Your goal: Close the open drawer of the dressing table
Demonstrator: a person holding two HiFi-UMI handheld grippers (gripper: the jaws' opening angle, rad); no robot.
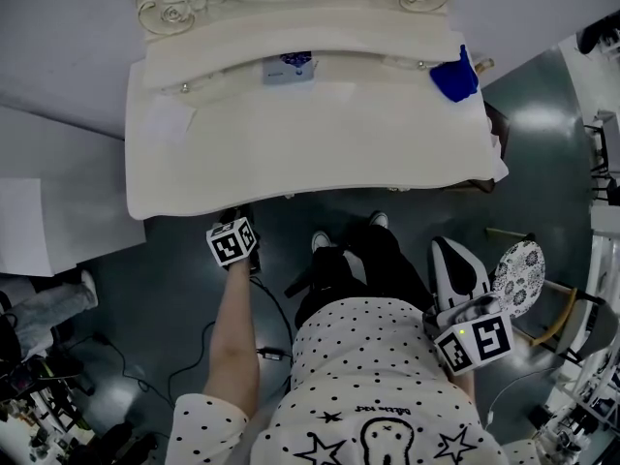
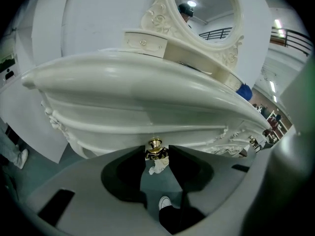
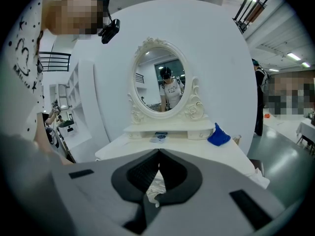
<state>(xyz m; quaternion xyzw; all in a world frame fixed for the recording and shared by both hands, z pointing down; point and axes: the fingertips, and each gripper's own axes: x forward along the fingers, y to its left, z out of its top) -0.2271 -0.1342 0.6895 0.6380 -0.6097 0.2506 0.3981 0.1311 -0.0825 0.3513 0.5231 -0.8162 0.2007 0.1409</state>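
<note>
On the cream carved dressing table, a small pale packet lies before the oval mirror, with a blue cloth rightward.

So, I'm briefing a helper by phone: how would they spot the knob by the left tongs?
Start at the white dressing table with the oval mirror. On its carved front, just under the tabletop's edge, a small brass knob sits between the tips of the left tongs. It is the middle one; another brass knob sits far off to the right.
</note>
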